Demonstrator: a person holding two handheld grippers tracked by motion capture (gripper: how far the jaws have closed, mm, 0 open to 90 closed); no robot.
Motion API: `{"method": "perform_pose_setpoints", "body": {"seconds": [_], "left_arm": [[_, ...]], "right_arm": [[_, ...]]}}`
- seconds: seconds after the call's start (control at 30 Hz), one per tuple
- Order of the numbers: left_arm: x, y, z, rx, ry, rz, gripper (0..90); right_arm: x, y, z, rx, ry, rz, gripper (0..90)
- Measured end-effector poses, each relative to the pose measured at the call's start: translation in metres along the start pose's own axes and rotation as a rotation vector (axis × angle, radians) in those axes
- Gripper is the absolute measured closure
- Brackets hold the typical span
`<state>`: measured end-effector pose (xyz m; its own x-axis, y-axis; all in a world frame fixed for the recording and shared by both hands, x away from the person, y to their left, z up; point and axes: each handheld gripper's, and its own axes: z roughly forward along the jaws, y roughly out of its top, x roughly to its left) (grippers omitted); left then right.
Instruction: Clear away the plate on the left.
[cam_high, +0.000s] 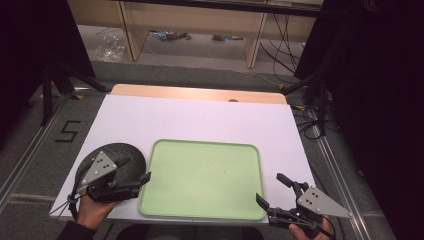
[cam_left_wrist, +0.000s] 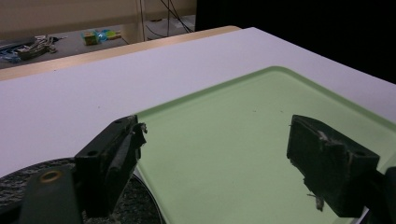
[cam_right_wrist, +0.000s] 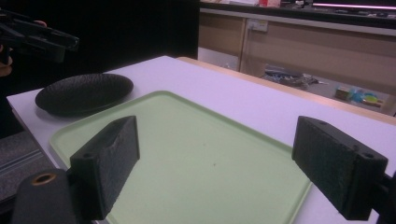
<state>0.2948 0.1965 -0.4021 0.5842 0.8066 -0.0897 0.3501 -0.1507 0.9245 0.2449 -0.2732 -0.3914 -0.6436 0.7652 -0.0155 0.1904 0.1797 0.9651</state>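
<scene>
High view, left tool (cam_high: 145, 177): held in the person's left hand (cam_high: 92, 209) at the near left corner, hovering over the black plate (cam_high: 127, 152), jaw tips reaching the tray's left edge.
Left tool state: jaws spread wide, nothing between them. Its own camera looks past both pads at bare green tray.
Right tool (cam_high: 270, 190): near right corner, just off the tray's near right corner, over the tabletop edge. Jaws wide apart too, gripping nothing, and its own view shows the same.
Green tray (cam_high: 205, 175): pale green, rounded corners, low rim, flat on the tabletop in the near middle. Nothing in it apart from a couple of tiny dark specks.
Black plate: round, dark, textured, shallow. Sits just left of the tray, pretty much touching its edge. Looks empty in the right gripper view (cam_right_wrist: 84, 93).
Tabletop (cam_high: 200, 120): white sheet over a wooden top, with wood showing along the far edge.
Background: floor with cables and some clutter under wooden furniture.
</scene>
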Motion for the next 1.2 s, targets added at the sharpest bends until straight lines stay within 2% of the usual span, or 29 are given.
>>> {"method": "perform_pose_setpoints", "body": {"seconds": [0.07, 0.23, 0.27, 0.4, 0.57, 0.6, 0.67, 0.73, 0.8, 0.83, 0.93, 0.97, 1.07, 1.2], "left_arm": [[0.000, 0.000, 0.000, -0.002, 0.003, -0.007, 17.0], [0.000, 0.000, 0.000, 0.000, 0.006, -0.011, 17.2], [0.001, 0.000, 0.000, 0.003, 0.006, 0.008, 17.2], [0.002, 0.000, 0.001, 0.004, 0.011, 0.012, 17.3], [0.008, -0.001, 0.003, 0.017, 0.028, -0.009, 17.2], [0.010, -0.001, 0.004, 0.022, 0.034, -0.002, 17.2], [0.015, -0.001, 0.005, 0.025, 0.046, -0.020, 17.3], [0.021, -0.001, 0.007, 0.022, 0.048, -0.040, 17.6], [0.027, 0.000, 0.007, 0.026, 0.063, -0.048, 17.8], [0.029, 0.000, 0.008, 0.027, 0.068, -0.054, 17.8], [0.039, 0.000, 0.009, 0.035, 0.095, -0.076, 17.6], [0.042, 0.000, 0.009, 0.038, 0.099, -0.085, 17.5], [0.055, 0.000, 0.010, 0.048, 0.128, -0.116, 17.6], [0.072, -0.002, 0.014, 0.069, 0.152, -0.145, 18.9]], "right_arm": [[0.000, 0.000, 0.000, -0.010, 0.001, -0.013, 15.8], [0.001, 0.000, 0.000, 0.000, 0.011, -0.001, 15.8], [-0.001, 0.000, 0.001, -0.015, 0.004, -0.022, 15.8], [0.001, 0.000, 0.000, 0.002, 0.017, 0.001, 15.8], [0.001, 0.000, 0.001, 0.000, 0.009, -0.005, 15.8], [0.001, 0.000, 0.001, 0.004, 0.012, -0.006, 15.8], [0.000, 0.000, 0.001, -0.010, 0.004, -0.028, 15.8], [0.001, 0.001, 0.000, 0.021, 0.015, -0.009, 15.8], [0.001, 0.000, 0.000, 0.015, 0.017, -0.010, 15.8], [0.000, 0.000, 0.002, -0.001, 0.005, -0.029, 15.8], [0.000, 0.000, 0.001, -0.011, 0.002, -0.027, 15.8], [-0.001, 0.000, 0.001, 0.002, 0.006, -0.031, 15.8], [0.002, 0.000, 0.000, 0.020, 0.015, -0.008, 15.8], [0.002, 0.000, 0.001, 0.014, 0.025, -0.005, 15.8]]}}
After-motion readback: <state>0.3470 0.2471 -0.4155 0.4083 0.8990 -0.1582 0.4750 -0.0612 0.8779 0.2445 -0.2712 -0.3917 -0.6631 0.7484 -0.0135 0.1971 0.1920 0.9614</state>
